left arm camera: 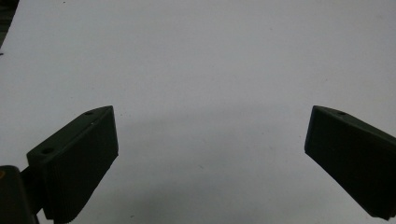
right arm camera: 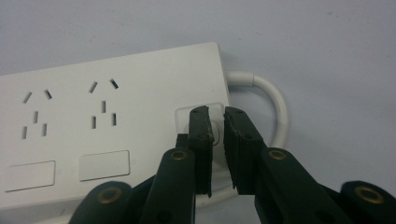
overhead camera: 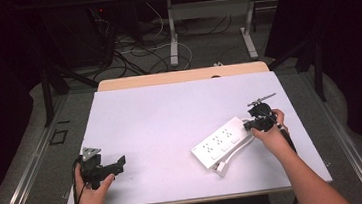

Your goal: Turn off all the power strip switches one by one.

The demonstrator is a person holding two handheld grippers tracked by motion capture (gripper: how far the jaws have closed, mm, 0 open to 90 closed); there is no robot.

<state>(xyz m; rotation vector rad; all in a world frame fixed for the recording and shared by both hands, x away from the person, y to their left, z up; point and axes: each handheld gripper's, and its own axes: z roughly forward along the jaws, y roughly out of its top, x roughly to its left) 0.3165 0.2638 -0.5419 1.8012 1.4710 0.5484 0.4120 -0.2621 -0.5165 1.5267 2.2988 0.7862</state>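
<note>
A white power strip (overhead camera: 221,142) lies on the desk (overhead camera: 170,118), right of centre, its stiff cable (right arm camera: 275,105) curling from one end. Rigid, smooth and fairly light, it would best be taken across its narrow sides. The right tool (right arm camera: 218,130), jaws nearly together and holding nothing, is poised over the strip's round switch (right arm camera: 215,132). The left tool (left arm camera: 210,140) is held wide apart above bare desk.

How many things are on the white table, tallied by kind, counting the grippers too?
White power strip: 1
Black handheld grippers: 2, the left gripper open over bare table, the right gripper nearly closed over the strip's end button
Total: 3
</note>
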